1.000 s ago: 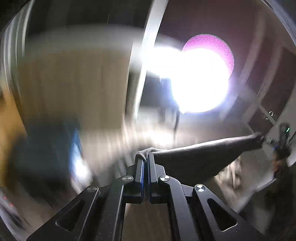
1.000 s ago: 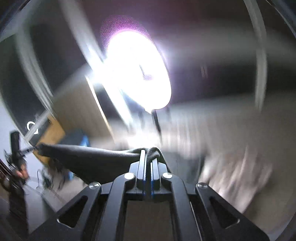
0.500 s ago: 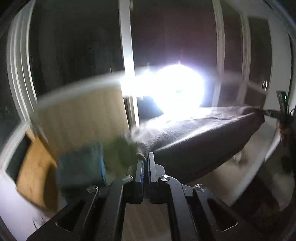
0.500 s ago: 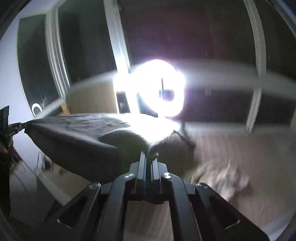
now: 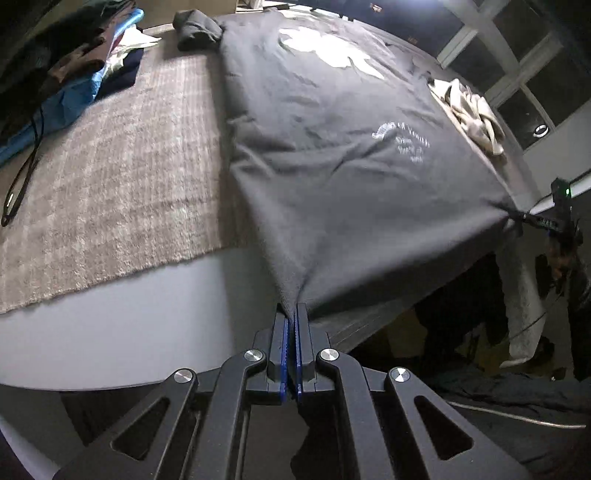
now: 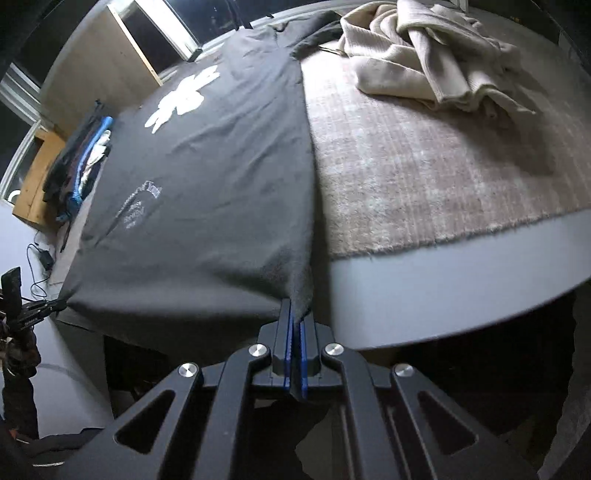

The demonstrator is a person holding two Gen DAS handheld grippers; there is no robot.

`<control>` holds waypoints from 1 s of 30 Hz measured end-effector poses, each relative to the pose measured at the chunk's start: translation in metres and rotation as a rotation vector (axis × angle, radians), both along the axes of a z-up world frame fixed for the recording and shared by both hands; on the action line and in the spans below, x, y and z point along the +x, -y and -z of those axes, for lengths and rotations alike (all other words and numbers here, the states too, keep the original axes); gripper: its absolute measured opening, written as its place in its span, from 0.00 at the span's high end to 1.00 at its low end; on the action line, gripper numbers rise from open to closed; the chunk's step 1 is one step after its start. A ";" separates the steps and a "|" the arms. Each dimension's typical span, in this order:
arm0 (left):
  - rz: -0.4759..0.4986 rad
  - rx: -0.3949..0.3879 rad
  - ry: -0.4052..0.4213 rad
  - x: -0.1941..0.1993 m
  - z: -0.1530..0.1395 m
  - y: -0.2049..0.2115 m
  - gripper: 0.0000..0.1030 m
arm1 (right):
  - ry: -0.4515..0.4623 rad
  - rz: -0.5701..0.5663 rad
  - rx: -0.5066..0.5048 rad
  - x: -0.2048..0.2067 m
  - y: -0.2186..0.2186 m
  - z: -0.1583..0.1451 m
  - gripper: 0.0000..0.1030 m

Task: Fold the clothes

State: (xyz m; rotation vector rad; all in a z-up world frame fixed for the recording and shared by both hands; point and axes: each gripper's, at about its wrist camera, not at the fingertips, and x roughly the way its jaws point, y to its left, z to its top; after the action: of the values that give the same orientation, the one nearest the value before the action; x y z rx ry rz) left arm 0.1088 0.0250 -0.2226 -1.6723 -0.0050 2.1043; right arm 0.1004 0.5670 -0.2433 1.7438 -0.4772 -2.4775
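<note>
The dark grey T-shirt (image 5: pixel 332 155) is spread print-up across the rug-covered table (image 5: pixel 110 332), with its bottom hem hanging off the near edge where I've got it. My left gripper (image 5: pixel 291 314) has its jaws pressed together on one hem corner, and my right gripper (image 6: pixel 295 314) is pinching the other corner the same way, so the hem is stretched between them. It's got a white flower-ish print (image 5: pixel 325 48) up top and small white lettering (image 5: pixel 402 142) lower down. Stuff around it: a crumpled cream garment (image 6: pixel 424 55) sits on the brownish rug (image 6: pixel 424 166) just beside the shirt's right side, and a messy stack of folded clothes (image 5: pixel 85 62) with something blue in it is off to the left. A rolled dark sleeve (image 5: pixel 197 27) bunches at the far left corner.
</note>
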 end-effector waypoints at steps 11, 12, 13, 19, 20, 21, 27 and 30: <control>-0.014 -0.089 0.037 0.021 -0.012 0.038 0.95 | 0.096 0.027 0.198 0.021 -0.018 -0.029 0.92; -0.027 -0.090 0.023 0.022 -0.019 0.044 0.95 | 0.072 0.056 0.193 0.027 -0.026 -0.041 0.90; -0.038 -0.081 0.004 0.020 -0.028 0.048 0.95 | 0.041 0.075 0.171 0.031 -0.031 -0.051 0.88; 0.028 -0.025 -0.083 0.000 -0.053 0.030 0.88 | -0.042 0.063 0.007 0.037 -0.020 -0.045 0.77; 0.054 -0.025 -0.079 -0.001 -0.049 0.021 0.87 | -0.035 0.063 0.004 0.041 -0.016 -0.037 0.77; 0.081 -0.027 -0.073 -0.001 -0.045 0.012 0.87 | -0.034 0.063 0.012 0.044 -0.015 -0.028 0.77; 0.111 -0.023 0.005 0.005 -0.019 -0.003 0.87 | -0.061 0.049 0.019 0.047 -0.010 -0.002 0.77; 0.092 -0.033 0.019 0.008 -0.013 0.000 0.87 | -0.062 0.018 0.042 0.042 -0.004 0.002 0.77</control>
State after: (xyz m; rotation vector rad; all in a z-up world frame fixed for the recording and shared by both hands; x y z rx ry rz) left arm 0.1169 0.0246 -0.2097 -1.6787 0.1000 2.0311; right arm 0.1424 0.5707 -0.2455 1.6782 -0.4404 -2.5641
